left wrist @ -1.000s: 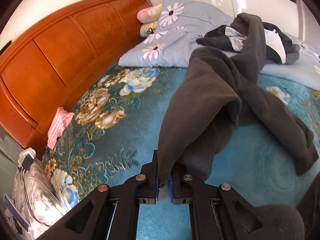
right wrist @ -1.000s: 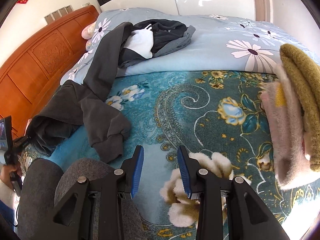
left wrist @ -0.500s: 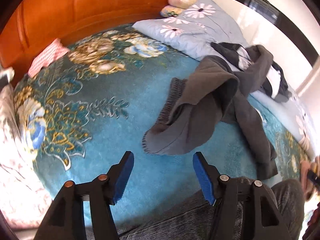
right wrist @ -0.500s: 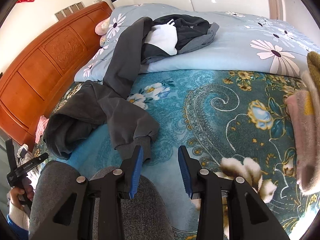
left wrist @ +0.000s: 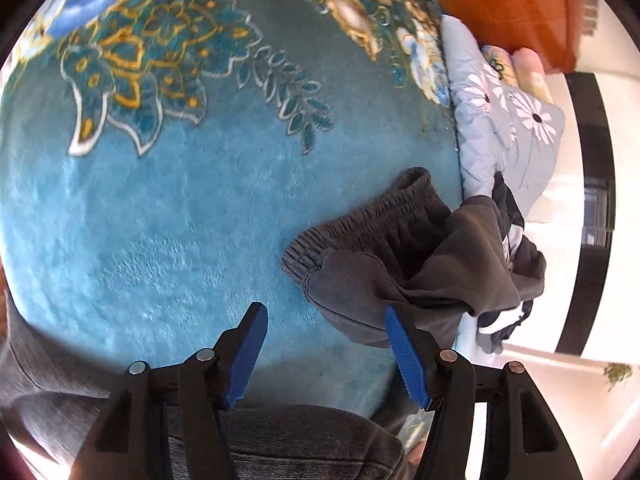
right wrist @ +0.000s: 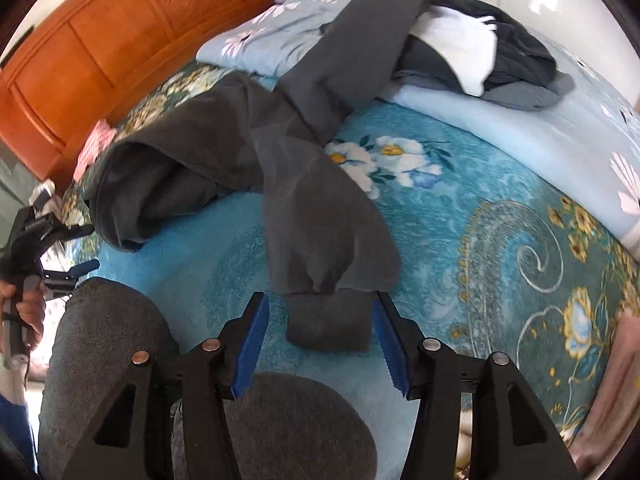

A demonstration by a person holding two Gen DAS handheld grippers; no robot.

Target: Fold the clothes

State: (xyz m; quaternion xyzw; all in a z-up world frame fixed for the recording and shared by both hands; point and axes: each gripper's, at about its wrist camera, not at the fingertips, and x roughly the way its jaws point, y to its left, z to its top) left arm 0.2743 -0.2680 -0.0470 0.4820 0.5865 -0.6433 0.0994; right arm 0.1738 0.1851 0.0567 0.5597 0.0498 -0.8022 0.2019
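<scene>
On the bed, the dark grey sweatpants are lying crumpled, one leg trailing up onto the pale duvet, the other running down toward us. We are holding the right tool wide open, gripping nothing, its jaws straddling that leg's cuff. Our left tool is also gaping empty, with the waistband lying ahead and right of it. We judge the right tool nearer.

Trousers lie on the bed, one cuff between the right gripper's fingers, headboard behind.
</scene>
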